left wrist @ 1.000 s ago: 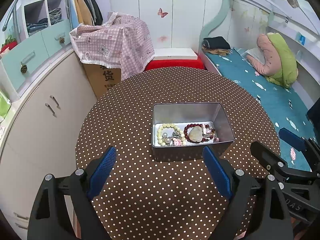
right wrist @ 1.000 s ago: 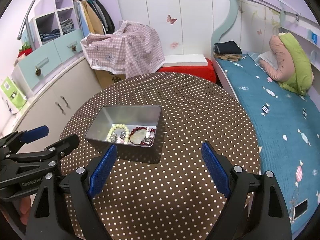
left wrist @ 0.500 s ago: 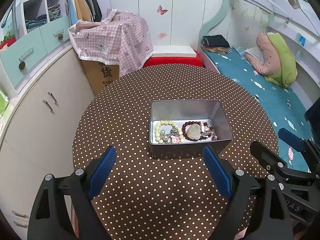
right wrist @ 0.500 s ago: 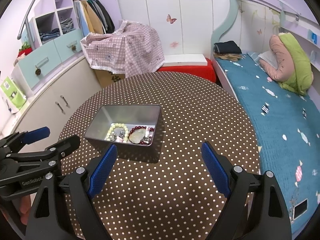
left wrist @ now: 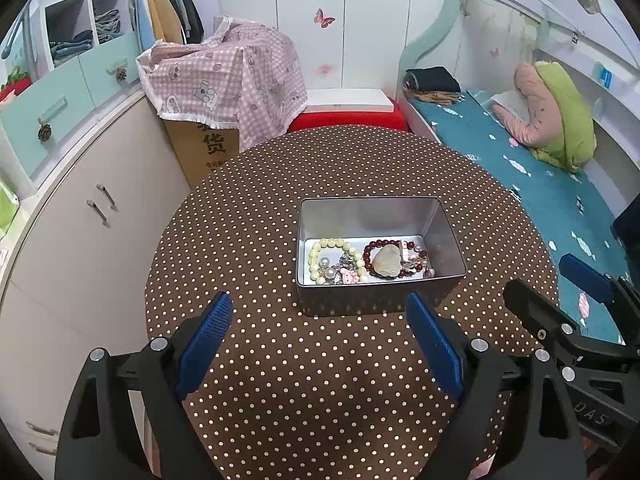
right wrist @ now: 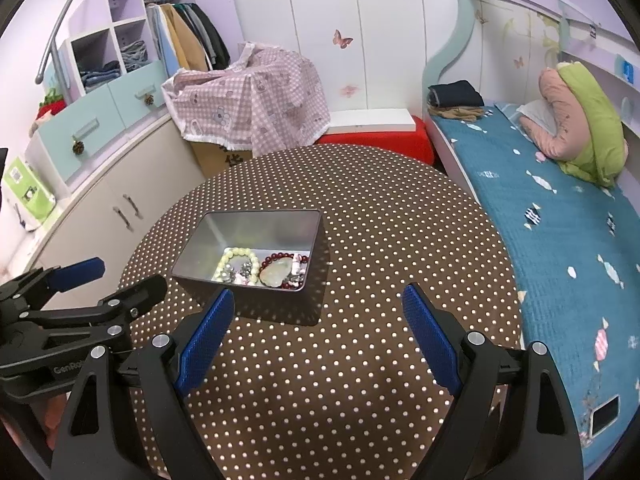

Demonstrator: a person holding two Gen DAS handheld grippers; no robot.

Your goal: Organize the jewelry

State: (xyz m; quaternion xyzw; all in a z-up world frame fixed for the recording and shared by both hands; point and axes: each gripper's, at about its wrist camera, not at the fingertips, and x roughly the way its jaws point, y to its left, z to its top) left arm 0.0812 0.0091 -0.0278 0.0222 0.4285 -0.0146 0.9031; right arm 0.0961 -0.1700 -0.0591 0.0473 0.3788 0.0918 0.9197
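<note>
An open silver tin (left wrist: 452, 236) (right wrist: 192, 248) stands in the middle of a round table with a brown polka-dot cloth (left wrist: 312, 380) (right wrist: 380, 240). Inside the tin lie a pale yellow bead bracelet (left wrist: 320, 250) (right wrist: 236, 254), a dark red bead bracelet (left wrist: 370, 254) (right wrist: 276, 258), a pale stone pendant (left wrist: 386, 262) (right wrist: 276, 272) and small pink charms (left wrist: 352, 278). My left gripper (left wrist: 320, 336) hovers open just in front of the tin, nothing between its blue pads. My right gripper (right wrist: 318, 328) stands open to the tin's right, also holding nothing.
Cream cabinets (left wrist: 80, 220) curve along the left of the table. A bed with a teal cover (right wrist: 560, 220) runs along the right. Behind the table stand a cardboard box under a pink checked cloth (left wrist: 224, 76) and a red stool (left wrist: 348, 120).
In the left wrist view the tin and table have slid slightly lower and left in the picture. The jewelry, the tin and both grippers' openings stay the same.
</note>
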